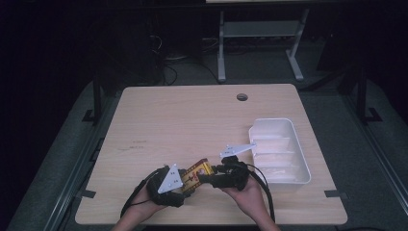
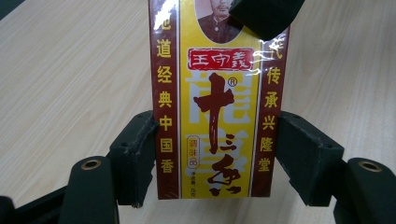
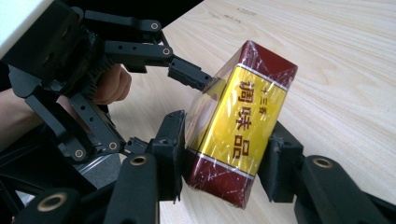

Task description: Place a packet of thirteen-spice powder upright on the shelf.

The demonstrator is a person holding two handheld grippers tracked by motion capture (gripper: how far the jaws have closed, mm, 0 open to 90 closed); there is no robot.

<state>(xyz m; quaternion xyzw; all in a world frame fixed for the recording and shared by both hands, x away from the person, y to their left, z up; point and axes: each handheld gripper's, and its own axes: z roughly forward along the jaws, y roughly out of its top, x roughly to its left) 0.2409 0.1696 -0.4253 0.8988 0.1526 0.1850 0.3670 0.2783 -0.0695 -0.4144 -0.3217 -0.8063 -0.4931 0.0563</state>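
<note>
I pinch the one seasoning box [image 2: 217, 102] by its long sides in my left gripper [image 2: 217, 154], lifting it just above the table [image 1: 192, 120] so my right gripper [image 3: 224, 163] can take its far end; those jaws flank that end, pads at its sides. One white bin [image 1: 302, 159] waits at right.
</note>
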